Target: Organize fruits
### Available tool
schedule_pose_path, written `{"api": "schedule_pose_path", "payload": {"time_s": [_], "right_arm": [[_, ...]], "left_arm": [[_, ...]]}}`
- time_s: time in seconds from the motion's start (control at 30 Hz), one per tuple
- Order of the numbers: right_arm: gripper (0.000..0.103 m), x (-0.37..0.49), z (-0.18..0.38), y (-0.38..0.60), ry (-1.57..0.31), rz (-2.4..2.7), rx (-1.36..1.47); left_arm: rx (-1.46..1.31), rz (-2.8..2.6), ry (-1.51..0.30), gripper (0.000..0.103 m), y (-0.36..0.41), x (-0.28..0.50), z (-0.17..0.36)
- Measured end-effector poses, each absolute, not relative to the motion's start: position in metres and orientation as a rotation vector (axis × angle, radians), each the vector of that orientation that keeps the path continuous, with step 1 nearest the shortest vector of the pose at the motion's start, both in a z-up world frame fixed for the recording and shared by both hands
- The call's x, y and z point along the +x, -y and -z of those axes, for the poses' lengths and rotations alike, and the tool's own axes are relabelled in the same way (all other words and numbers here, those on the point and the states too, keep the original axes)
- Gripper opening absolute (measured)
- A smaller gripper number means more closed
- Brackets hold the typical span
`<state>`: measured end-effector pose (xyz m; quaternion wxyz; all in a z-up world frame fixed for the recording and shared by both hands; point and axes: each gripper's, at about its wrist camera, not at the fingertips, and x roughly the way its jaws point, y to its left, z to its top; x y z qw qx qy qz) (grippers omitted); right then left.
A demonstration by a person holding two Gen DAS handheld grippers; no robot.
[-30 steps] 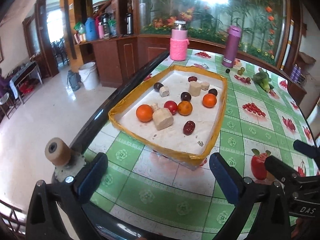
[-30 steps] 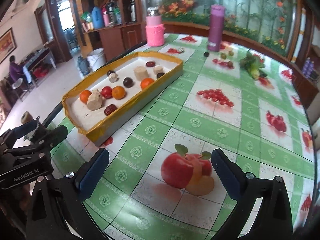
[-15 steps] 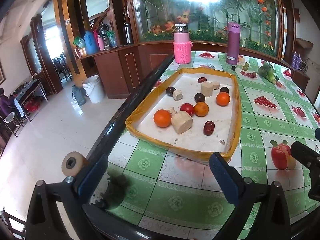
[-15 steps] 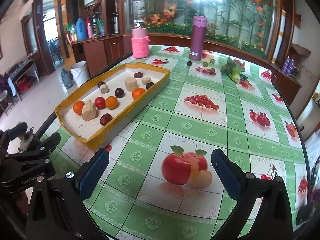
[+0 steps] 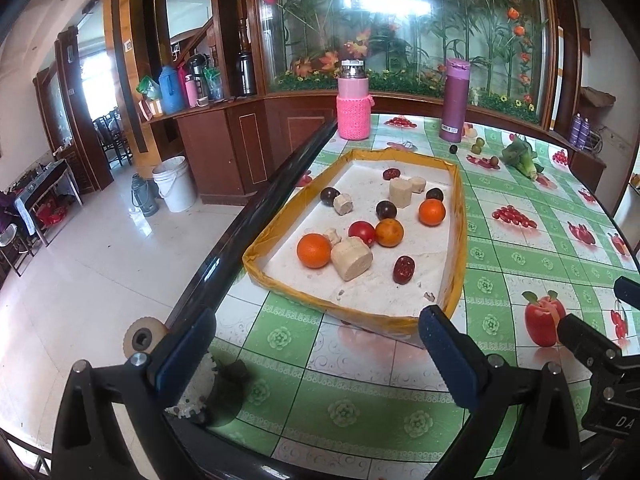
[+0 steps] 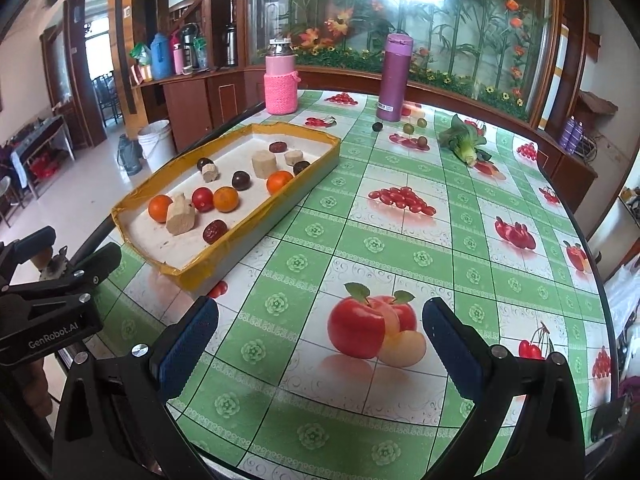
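Fruits [image 6: 225,199] beside "GenRobot.AI" left tool [image 6: 68,254]

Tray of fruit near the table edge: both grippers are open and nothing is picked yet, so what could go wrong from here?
The tray lies along the table's dark edge; a sideways nudge might push it off. The round fruits sit loose, and the red one touches an orange one, so closing on either may roll the other. The left gripper and right gripper are close together and could collide.

Two wrist views, both looking across the counter [image 6: 400,240]

My left camera sits at the near corner, close to the yellow tray [image 5: 256,254]; my right sits further right, tray [image 6: 248,236] off left. Both share tray and purple bottle [image 5: 453,100].
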<state>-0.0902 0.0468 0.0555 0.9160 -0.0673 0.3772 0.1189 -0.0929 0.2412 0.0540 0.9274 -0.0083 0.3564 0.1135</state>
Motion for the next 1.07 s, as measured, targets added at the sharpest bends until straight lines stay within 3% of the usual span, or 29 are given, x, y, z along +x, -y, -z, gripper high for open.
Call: {"api": "schedule_pose_path", "payload": {"time_s": [1.07], "right_arm": [[0.103, -0.102, -0.056, -0.038, -0.783, -0.226, -0.129]], "left_arm": [[-0.065, -0.119, -0.705, 0.103, -0.235, -0.097, -0.061]]}}
